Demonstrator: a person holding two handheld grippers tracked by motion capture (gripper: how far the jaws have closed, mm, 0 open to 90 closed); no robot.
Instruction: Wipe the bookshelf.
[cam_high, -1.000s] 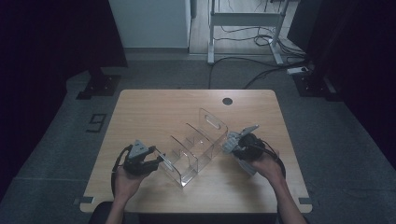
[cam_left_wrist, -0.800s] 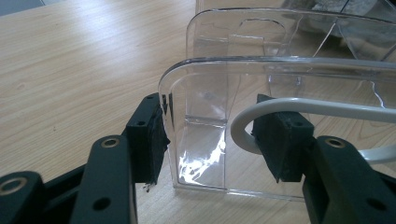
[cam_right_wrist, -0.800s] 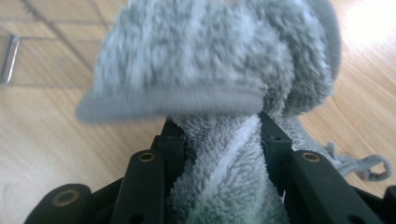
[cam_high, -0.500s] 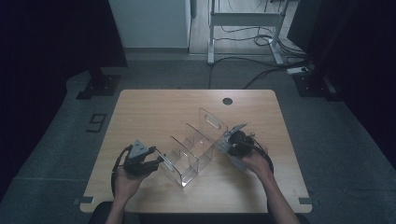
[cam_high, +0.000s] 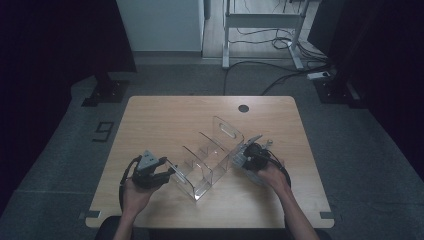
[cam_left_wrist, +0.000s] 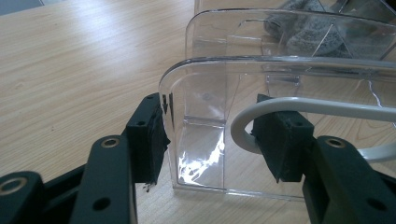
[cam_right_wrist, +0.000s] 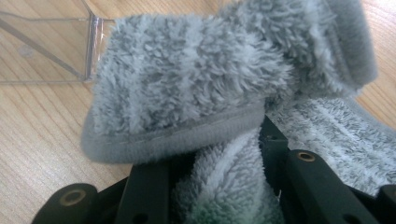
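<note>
A clear acrylic divided organizer (cam_high: 210, 161) is seen lying slantwise on the wooden table (cam_high: 165, 120), and all places below are given relative to it. At its near-left end wall the left gripper (cam_high: 167, 175) is held; in the left gripper view (cam_left_wrist: 212, 140) that curved transparent end wall (cam_left_wrist: 205, 98) stands between the two black jaws, the left pad (cam_left_wrist: 152, 137) lying against the wall's outer face while the right pad (cam_left_wrist: 280, 140) stands inside the compartment, so the jaws are parted and whether the wall is pinched cannot be told. A white cable (cam_left_wrist: 299, 105) is seen passing in front of the right pad. At the organizer's right long side the right gripper (cam_high: 248, 159) is held, clamped on a grey fluffy microfibre cloth (cam_right_wrist: 196, 93), whose folds are bunched between its jaws in the right gripper view (cam_right_wrist: 219, 182). The cloth rests just beside the organizer's corner (cam_right_wrist: 88, 42). No brand, label or writing can be read on any of these things.
</note>
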